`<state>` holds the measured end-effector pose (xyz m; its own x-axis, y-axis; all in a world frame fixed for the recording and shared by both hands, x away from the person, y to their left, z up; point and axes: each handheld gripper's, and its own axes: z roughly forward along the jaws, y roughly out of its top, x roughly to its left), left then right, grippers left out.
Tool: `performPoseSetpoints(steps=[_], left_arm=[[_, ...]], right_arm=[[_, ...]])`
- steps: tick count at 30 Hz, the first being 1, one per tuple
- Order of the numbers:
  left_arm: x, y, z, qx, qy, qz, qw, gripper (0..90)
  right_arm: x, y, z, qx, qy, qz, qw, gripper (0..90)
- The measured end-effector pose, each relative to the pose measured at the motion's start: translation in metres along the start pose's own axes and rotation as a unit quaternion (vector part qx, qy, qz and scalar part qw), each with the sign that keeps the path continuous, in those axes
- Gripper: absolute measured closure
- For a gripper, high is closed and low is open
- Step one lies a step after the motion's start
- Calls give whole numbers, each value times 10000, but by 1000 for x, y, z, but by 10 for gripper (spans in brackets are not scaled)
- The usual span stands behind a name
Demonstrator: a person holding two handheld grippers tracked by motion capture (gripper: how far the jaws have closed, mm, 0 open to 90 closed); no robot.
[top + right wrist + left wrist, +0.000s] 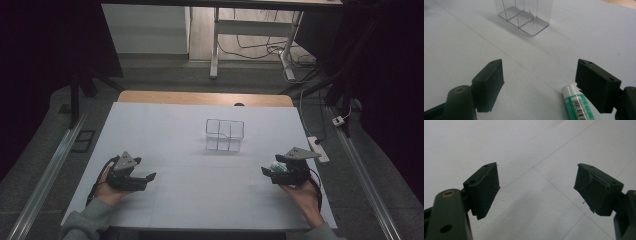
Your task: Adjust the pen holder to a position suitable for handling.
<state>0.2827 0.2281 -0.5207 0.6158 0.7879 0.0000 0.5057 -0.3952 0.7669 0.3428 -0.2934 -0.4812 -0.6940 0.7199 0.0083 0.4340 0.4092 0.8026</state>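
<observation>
Near the front left corner of the table (165,120), the left gripper (150,176) rests low over the white surface in the person's left hand (107,189), its tips pointing toward the middle. Seen from the left gripper view, its jaws stand wide apart with nothing between them, just bare white top crossed by thin lines.

Toward the middle, a little nearer the far edge, stands a clear plastic box (225,135) with dividers that split it into compartments; it is well apart from both grippers. From the right gripper view the box (524,15) sits upright ahead of the jaws, and its compartments look see-through.

By the right edge, the right gripper (265,171) is held in the right hand (305,195), tips pointing inward. Its jaws are spread wide, with no grip on anything. A small tube (577,105) with a white cap, a green body and a barcode label lies on the table just beside the inner face of one jaw (596,85); whether the two touch is not clear. In the high view the tube (278,167) shows as a pale green patch at the gripper.
</observation>
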Motion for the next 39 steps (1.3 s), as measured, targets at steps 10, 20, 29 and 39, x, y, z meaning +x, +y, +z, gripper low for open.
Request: performPoseSetpoints(steps=[10, 20, 29, 39], left_arm=[[0, 0, 2, 51, 5, -8, 10000, 190], [0, 0, 2, 79, 15, -10, 10000, 189], [1, 0, 2, 91, 6, -13, 10000, 189], [1, -1, 2, 90, 1, 0, 10000, 189]], right_arm=[[4, 10, 12, 42, 11, -161, 9999, 319], [1, 17, 20, -63, -54, -116, 9999, 543], [-4, 21, 31, 48, -206, -145, 9997, 783], [-4, 41, 57, 183, -290, -170, 9993, 895]])
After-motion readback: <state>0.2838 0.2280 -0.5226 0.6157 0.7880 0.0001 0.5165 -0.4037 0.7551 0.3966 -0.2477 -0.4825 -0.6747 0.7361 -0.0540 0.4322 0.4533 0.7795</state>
